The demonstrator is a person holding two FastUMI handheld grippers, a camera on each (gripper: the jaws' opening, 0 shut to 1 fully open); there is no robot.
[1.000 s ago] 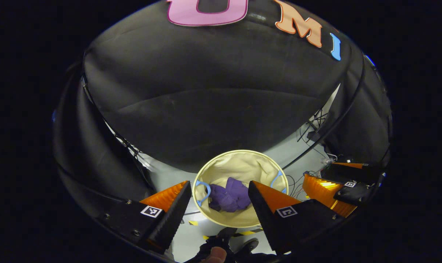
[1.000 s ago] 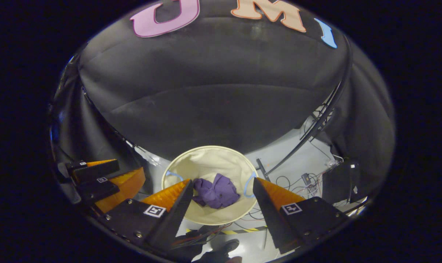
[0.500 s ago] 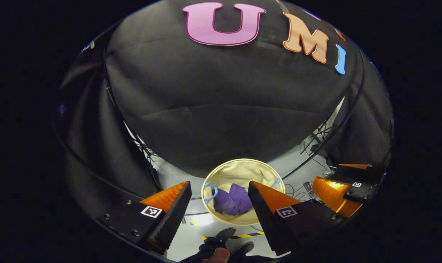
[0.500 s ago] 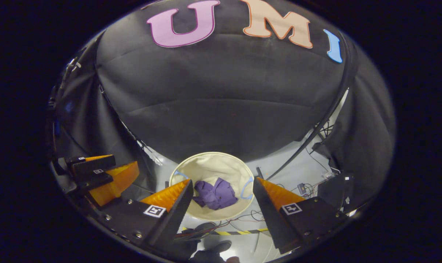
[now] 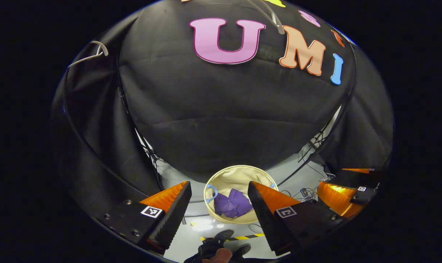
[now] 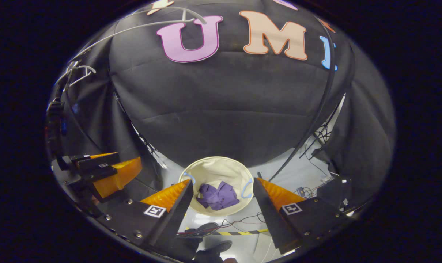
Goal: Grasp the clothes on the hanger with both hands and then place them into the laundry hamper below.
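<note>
A crumpled purple garment lies inside the round cream laundry hamper on the floor. High above it, my left gripper is open with nothing between its fingers, and the hamper sits in the gap. My right gripper is also open and empty, equally far above the hamper. In the left gripper view the other gripper appears at the right edge; in the right gripper view the other gripper appears at the left. A bare white hanger hangs near the top.
Cables and a black box lie on the grey floor right of the hamper. Yellow-black tape marks the floor in front of it. A person's shoes stand at the bottom. Black poles frame the booth.
Both grippers have risen and tilted up: the hamper with the purple garment looks smaller and lower, and the hanger has come into sight at the top. Both stay open.
</note>
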